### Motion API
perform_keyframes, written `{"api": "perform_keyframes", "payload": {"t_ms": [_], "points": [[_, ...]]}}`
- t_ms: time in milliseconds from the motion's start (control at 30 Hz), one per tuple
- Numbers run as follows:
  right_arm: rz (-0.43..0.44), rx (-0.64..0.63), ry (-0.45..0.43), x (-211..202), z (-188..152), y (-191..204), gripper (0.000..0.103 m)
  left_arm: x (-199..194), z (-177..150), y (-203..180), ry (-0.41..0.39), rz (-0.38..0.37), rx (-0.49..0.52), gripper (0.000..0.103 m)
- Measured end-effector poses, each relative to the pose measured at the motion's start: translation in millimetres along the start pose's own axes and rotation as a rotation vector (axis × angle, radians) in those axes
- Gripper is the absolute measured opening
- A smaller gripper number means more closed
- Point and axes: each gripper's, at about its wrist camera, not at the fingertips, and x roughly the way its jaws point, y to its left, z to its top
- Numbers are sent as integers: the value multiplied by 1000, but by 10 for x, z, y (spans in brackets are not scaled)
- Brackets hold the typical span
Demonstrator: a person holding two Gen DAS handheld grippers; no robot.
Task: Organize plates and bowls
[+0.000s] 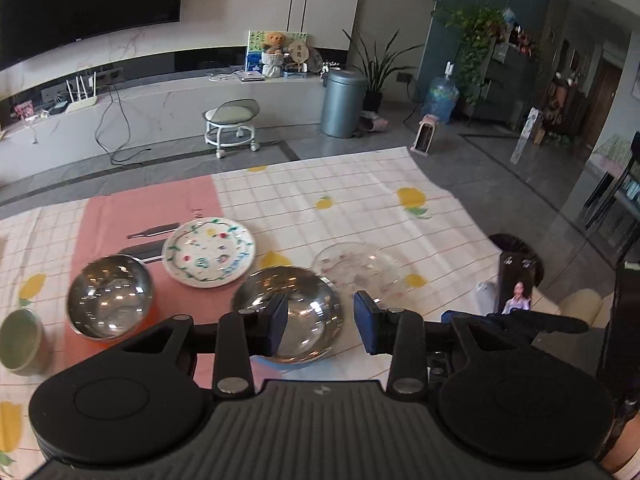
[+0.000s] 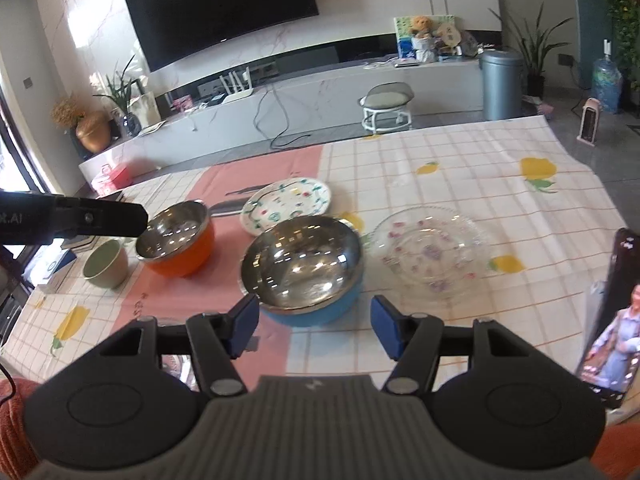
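On the checked tablecloth stand a blue steel-lined bowl (image 1: 292, 316) (image 2: 304, 272), an orange steel-lined bowl (image 1: 110, 296) (image 2: 176, 240), a small green cup-bowl (image 1: 20, 340) (image 2: 106, 264), a painted white plate (image 1: 208, 252) (image 2: 286, 204) and a clear glass plate (image 1: 360, 268) (image 2: 430, 252). My left gripper (image 1: 320, 324) is open and empty, held above the blue bowl's right rim. My right gripper (image 2: 314, 326) is open and empty, just in front of the blue bowl.
A phone (image 2: 612, 328) (image 1: 516, 284) stands upright at the table's right side. The left gripper's body (image 2: 72, 220) shows at the left of the right wrist view. Beyond the table are a stool (image 1: 232, 120) and a grey bin (image 1: 342, 102).
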Motion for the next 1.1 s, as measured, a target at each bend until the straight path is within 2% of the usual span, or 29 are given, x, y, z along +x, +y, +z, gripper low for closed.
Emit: {"api": "perform_keyframes", "payload": {"t_ms": [67, 200, 267, 333, 433, 633, 733, 800, 1100], "points": [[-55, 6, -1, -15, 56, -207, 61, 179, 23, -117, 17, -37, -39, 42], [-157, 29, 9, 51, 98, -633, 61, 514, -46, -286, 29, -48, -123, 39], [-146, 85, 27, 129, 125, -855, 61, 676, -128, -319, 45, -62, -185, 36], [-115, 163, 47, 220, 145, -1053, 51, 886, -243, -359, 59, -74, -230, 33], [-105, 225, 74, 409, 158, -1209, 46, 1128, -391, -397, 59, -40, -270, 32], [-139, 247, 114, 768, 118, -1310, 46, 1480, -544, -320, 41, -8, -360, 32], [-138, 274, 141, 910, 96, -1385, 46, 1605, -549, -315, 21, 36, -364, 32], [-140, 278, 152, 992, 90, -1406, 46, 1649, -528, -315, 10, 100, -362, 32], [-165, 264, 166, 1210, 94, -1418, 46, 1731, -483, -157, -18, 209, -366, 30]]}}
